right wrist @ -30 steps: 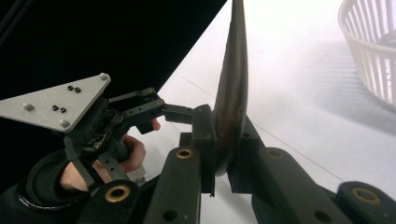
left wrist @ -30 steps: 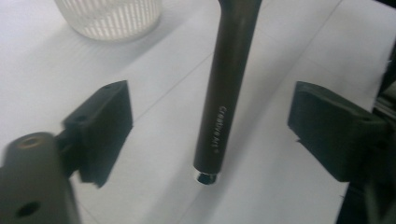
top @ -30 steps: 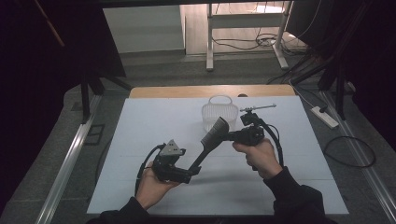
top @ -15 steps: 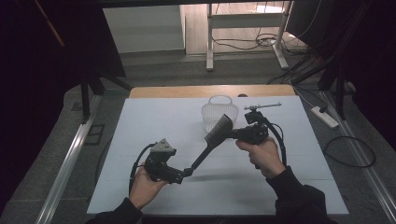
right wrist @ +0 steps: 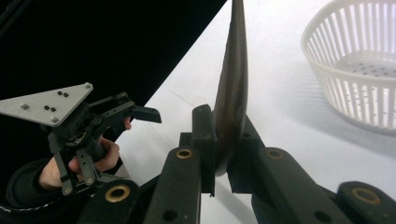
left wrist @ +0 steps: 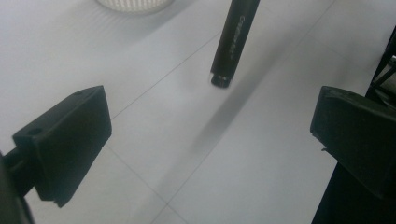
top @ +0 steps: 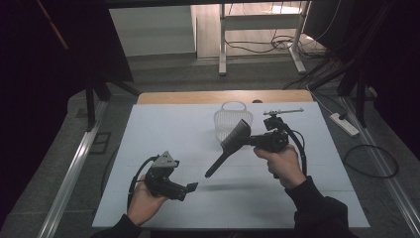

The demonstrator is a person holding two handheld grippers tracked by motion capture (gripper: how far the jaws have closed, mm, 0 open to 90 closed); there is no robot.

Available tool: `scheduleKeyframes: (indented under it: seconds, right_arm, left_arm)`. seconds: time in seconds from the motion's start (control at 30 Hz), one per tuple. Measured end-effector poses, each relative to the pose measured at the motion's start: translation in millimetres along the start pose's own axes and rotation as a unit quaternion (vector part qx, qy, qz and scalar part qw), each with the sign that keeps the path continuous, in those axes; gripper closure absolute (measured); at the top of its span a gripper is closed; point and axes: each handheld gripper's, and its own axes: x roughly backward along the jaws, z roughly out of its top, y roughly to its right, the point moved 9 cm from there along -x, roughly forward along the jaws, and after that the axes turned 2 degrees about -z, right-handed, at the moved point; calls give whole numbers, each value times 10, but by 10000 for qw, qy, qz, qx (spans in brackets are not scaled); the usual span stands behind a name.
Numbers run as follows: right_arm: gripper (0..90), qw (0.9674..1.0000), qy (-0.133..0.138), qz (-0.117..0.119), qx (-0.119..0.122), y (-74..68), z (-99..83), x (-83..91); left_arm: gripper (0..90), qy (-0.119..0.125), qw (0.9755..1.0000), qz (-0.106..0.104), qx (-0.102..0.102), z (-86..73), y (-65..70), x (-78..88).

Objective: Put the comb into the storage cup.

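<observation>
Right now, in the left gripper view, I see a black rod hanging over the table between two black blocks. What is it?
Observer: The handle of a black comb; the right gripper is shut on its toothed head.
Operator: And the two blocks?
Observer: The left gripper's jaws, which have just been opening with nothing between them; a hand holds it near the table's front edge.
Operator: The white thing on top?
Observer: A white slotted basket, empty inside.

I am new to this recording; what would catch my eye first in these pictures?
First, the black comb held in the air over the middle of the white table, clamped at its toothed end by the right gripper. Behind it stands a white basket. The left gripper, near the front edge, has empty, wide-open jaws.
</observation>
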Motion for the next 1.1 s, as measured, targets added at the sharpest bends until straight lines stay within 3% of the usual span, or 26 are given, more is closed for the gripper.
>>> scheduleKeyframes:
  seconds: [0.23, 0.7, 1.1]
  right_arm:
    - [836, 9999, 121, -33, -36, 25, 36, 66]
    - [836, 9996, 227, -135, -57, 75, 77, 121]
    - [836, 9992, 364, -171, -69, 88, 142, 181]
  left_arm:
    - [0, 1, 10000, 7, 58, -87, -37, 92]
    - [0, 257, 9992, 6, 303, -243, -40, 342]
    - [4, 412, 9978, 144, 489, -424, -122, 574]
